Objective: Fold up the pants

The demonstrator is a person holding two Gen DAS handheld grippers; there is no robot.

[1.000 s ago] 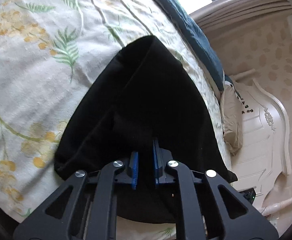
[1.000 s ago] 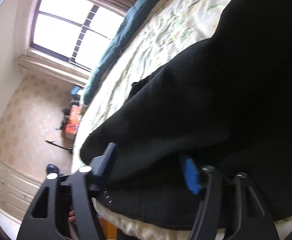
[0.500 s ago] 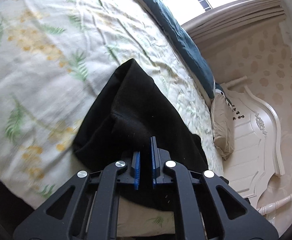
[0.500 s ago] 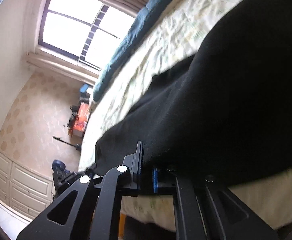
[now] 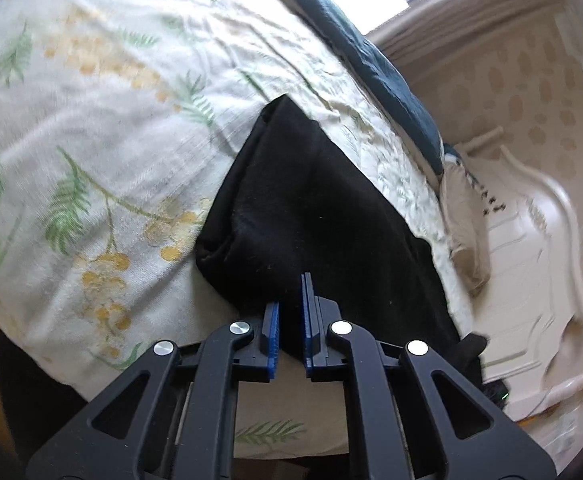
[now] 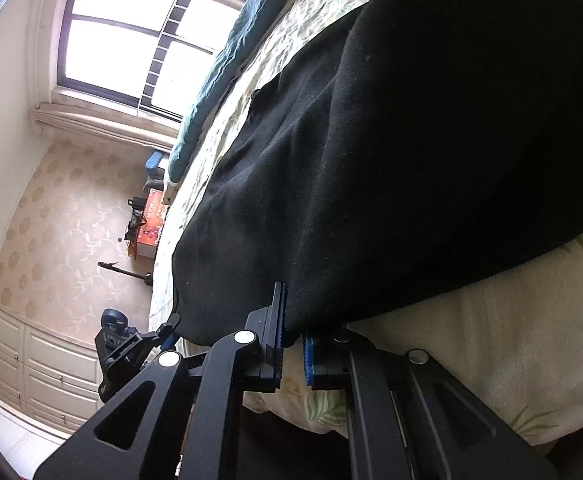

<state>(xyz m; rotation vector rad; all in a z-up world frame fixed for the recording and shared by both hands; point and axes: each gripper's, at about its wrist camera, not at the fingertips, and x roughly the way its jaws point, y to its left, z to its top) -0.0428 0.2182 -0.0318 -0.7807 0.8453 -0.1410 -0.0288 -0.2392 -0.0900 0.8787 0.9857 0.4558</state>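
Black pants lie folded lengthwise on a floral bedsheet, running away from the bed's near edge. My left gripper is shut on the near edge of the pants, with black cloth between its blue pads. In the right wrist view the pants fill most of the frame. My right gripper is shut on the pants' near hem at the bed's edge. The left gripper shows at the far corner of the hem.
A dark teal duvet lies along the far side of the bed. A beige pillow and white headboard are at the right. A window, white drawers and a red box stand beyond the bed.
Both grippers have pulled back toward the bed's near edge, dragging the pants hem with them. The right gripper closed from wide open onto the hem.
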